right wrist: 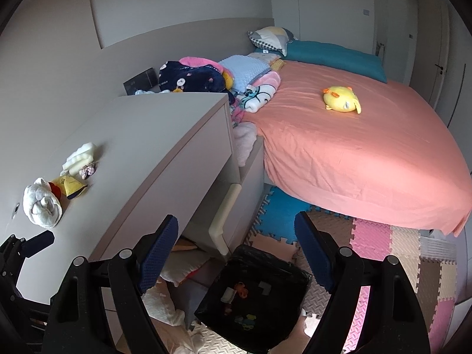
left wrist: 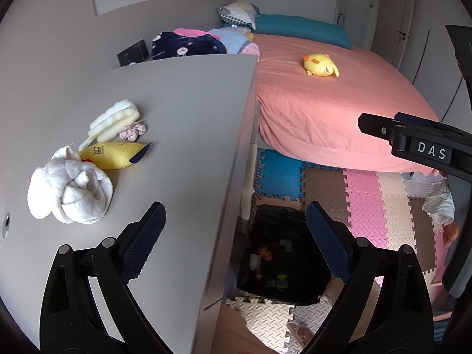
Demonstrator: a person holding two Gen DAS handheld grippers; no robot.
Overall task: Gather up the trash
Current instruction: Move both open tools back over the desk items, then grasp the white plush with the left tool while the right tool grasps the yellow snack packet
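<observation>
Pink bed (right wrist: pixel 339 135) beyond the desk (left wrist: pixel 177 124), off its far-right corner. Black-lined bin (right wrist: pixel 256 292) on the floor just below the desk's right edge — likely parked there so scraps drop straight in; a few bits already inside. On the desk's left part, clustered: white crumpled cloth (left wrist: pixel 69 190), yellow wrapper (left wrist: pixel 115 155), foam scrap (left wrist: pixel 116 119), small checked wad (left wrist: pixel 133 131). Left gripper (left wrist: pixel 236 242) over the desk's near edge, spread wide, holding nothing. Right gripper (right wrist: pixel 236 247) above the bin — wide apart, nothing held. "DAS" legible on the right gripper's body; wrapper print unreadable.
</observation>
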